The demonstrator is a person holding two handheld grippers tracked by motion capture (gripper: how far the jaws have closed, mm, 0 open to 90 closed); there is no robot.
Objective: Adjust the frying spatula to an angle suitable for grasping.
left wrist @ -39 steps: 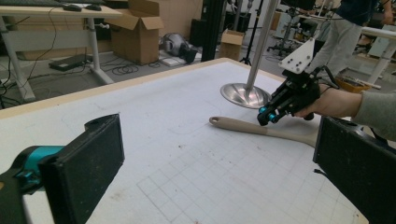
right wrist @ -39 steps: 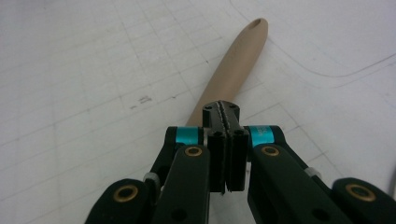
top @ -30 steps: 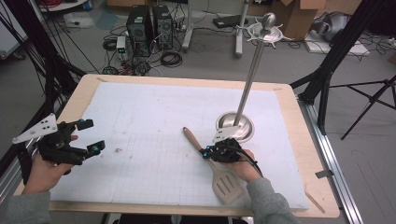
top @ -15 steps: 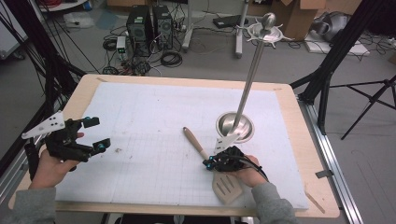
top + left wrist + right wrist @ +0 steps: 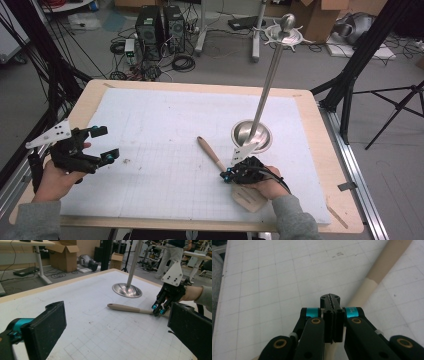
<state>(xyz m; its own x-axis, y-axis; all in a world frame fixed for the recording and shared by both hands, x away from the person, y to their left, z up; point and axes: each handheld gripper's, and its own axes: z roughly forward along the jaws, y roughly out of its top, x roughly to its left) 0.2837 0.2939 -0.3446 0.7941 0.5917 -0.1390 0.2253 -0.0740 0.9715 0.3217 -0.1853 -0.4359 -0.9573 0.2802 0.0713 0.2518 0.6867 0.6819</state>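
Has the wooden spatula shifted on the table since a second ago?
Yes. The wooden spatula has slid toward the person: its blade now overhangs the grid mat's near edge, and its handle tip sits farther from the metal stand base.

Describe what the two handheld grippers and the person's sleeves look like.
Both the left gripper and the right gripper are black two-jaw tools with teal collars behind flat black pads; brass-coloured pivot rings show on the right one. Each carries a grey three-cornered plate. The sleeves are grey.
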